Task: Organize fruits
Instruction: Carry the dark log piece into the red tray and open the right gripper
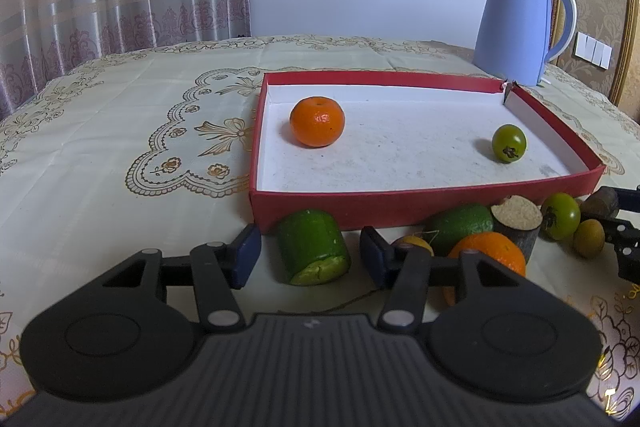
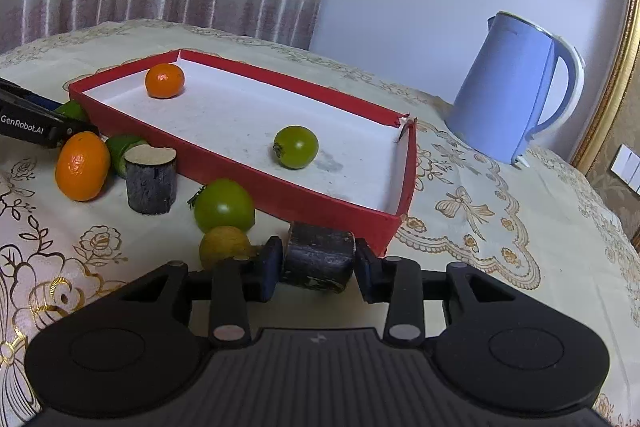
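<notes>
A red tray (image 1: 420,205) (image 2: 240,167) holds an orange (image 1: 317,121) (image 2: 164,80) and a green tomato (image 1: 509,143) (image 2: 296,146). In front of it lie a green cucumber piece (image 1: 314,247), a second orange (image 1: 490,251) (image 2: 82,165), a dark cut cylinder (image 1: 517,225) (image 2: 151,179), a green tomato (image 1: 560,215) (image 2: 224,205) and a small yellow-green fruit (image 1: 589,238) (image 2: 224,245). My left gripper (image 1: 310,255) is open around the cucumber piece. My right gripper (image 2: 318,267) is shut on a dark cylinder piece (image 2: 319,261) at the tray's near corner.
A blue electric kettle (image 1: 516,23) (image 2: 508,91) stands behind the tray's right end. A cream embroidered tablecloth (image 1: 120,147) (image 2: 500,227) covers the table. Curtains hang behind on the left. A green lime-like fruit (image 1: 460,223) lies behind the second orange.
</notes>
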`<state>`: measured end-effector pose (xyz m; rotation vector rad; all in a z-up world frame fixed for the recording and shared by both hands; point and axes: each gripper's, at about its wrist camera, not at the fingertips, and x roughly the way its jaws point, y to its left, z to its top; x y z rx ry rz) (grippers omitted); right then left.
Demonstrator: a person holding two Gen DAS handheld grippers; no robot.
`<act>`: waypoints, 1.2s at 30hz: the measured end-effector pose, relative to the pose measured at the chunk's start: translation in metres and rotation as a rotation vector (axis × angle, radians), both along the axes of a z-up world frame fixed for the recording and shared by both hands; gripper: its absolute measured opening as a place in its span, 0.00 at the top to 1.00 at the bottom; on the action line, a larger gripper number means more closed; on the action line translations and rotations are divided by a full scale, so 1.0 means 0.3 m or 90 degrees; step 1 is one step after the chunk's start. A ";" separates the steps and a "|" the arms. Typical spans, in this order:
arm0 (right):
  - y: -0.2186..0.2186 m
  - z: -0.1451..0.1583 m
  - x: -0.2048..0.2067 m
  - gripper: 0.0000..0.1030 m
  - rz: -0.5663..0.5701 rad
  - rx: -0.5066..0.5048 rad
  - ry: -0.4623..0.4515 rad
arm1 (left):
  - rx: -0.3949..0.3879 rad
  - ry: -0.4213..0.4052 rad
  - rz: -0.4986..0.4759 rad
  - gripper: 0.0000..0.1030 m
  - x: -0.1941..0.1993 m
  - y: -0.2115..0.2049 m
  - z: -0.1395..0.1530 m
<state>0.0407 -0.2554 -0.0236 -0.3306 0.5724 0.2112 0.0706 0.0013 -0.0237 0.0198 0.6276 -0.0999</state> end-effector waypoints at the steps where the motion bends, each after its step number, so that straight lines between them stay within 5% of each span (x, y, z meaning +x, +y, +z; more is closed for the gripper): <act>1: -0.001 0.000 0.001 0.64 -0.002 0.002 0.000 | 0.000 0.000 0.000 0.50 0.000 0.001 0.000; 23: -0.014 0.103 -0.056 0.67 -0.010 0.068 -0.041 | -0.002 0.000 -0.001 0.50 -0.001 0.000 0.000; 36: 0.080 0.161 0.101 0.67 -0.004 0.075 -0.068 | -0.002 0.000 -0.001 0.49 -0.002 0.000 0.000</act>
